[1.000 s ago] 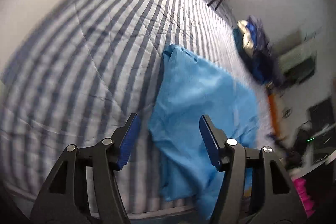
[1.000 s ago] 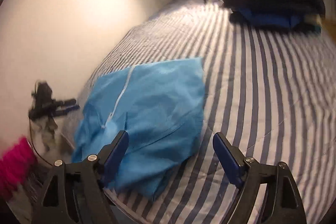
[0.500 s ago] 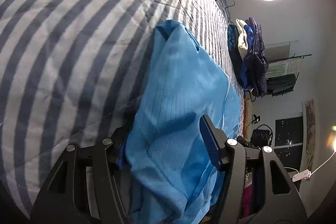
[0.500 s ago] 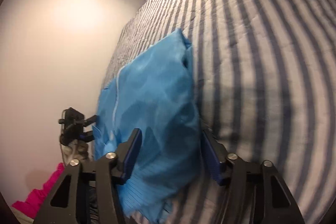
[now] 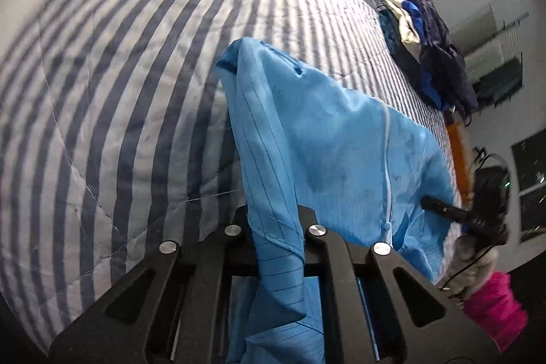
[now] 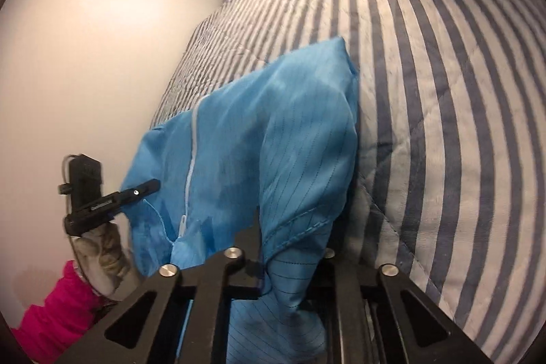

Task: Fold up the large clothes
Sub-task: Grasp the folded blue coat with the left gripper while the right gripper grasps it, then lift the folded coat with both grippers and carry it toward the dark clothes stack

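Here the blue pads of both grippers are buried in cloth, so the contact itself is out of sight, and the garment's near end drops below the lower edge of each view. The left gripper [image 5: 274,220] has its jaws drawn together on a fold of the blue garment [image 5: 327,139], and the right gripper [image 6: 290,248] is likewise clamped on a bunched fold of the same garment [image 6: 273,132]. It is a light blue piece with fine dark pinstripes and a white zipper [image 5: 387,166] down the middle, lying on the striped bedspread [image 5: 136,74] with its far corner resting flat and its near edge gathered up at the grippers. A pile of dark clothes [image 5: 433,57] sits well apart at the bed's far side, its details smeared. Half a second ago both pairs of jaws stood apart around the cloth; now they have closed on it.
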Available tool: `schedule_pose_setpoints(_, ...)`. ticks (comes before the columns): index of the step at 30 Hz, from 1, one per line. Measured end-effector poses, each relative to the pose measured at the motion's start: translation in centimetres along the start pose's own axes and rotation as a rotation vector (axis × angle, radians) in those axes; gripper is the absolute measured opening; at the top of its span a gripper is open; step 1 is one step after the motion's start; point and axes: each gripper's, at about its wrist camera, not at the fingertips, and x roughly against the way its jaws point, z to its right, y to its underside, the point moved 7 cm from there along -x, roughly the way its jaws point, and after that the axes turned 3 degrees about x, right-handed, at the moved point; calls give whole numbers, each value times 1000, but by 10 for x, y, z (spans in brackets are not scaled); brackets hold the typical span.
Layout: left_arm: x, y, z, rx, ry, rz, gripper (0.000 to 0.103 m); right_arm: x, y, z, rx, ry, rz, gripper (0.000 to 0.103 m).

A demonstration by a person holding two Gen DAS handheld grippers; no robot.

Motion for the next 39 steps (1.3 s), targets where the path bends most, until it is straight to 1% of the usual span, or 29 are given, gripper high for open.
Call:
schedule_pose_setpoints(1,3,0,3,-16,-8,12,5,2,0,-8,34,29,3,7)
schedule_pose_setpoints(4,14,2,21,-90,-23,49,4,8,0,-25,98,75,14,5)
schedule_pose_setpoints(10,35,3,54,-141,24,98,3,25,0,-50,135,92,45,3)
schedule_pose_setpoints(12,37,4,65,-174,27,104,3,34,-3,-49,159,118,53,3)
schedule_pose_setpoints(15,38,5,74,-175,39,99,3,53,-6,-47,168,140,65,3)
schedule_pose_setpoints(16,37,5,80,-178,45,98,3,64,-6,-43,174,146,73,3)
schedule_pose_setpoints(18,37,2,92,-188,56,101,3,76,-12,-49,191,164,86,2)
schedule_pose_setpoints(21,42,-3,113,-201,101,107,3,100,-16,-51,208,184,110,2)
schedule_pose_setpoints(26,51,-23,157,-241,167,128,3,140,-37,-40,217,219,164,2)
schedule_pose_setpoints(32,43,-60,209,-293,212,146,3,187,-68,-17,222,273,237,2)
schedule_pose_setpoints(34,40,-71,226,-312,225,152,3,202,-83,-8,222,292,260,2)
schedule_pose_setpoints(39,24,-116,280,-358,271,179,3,234,-127,18,238,353,319,2)
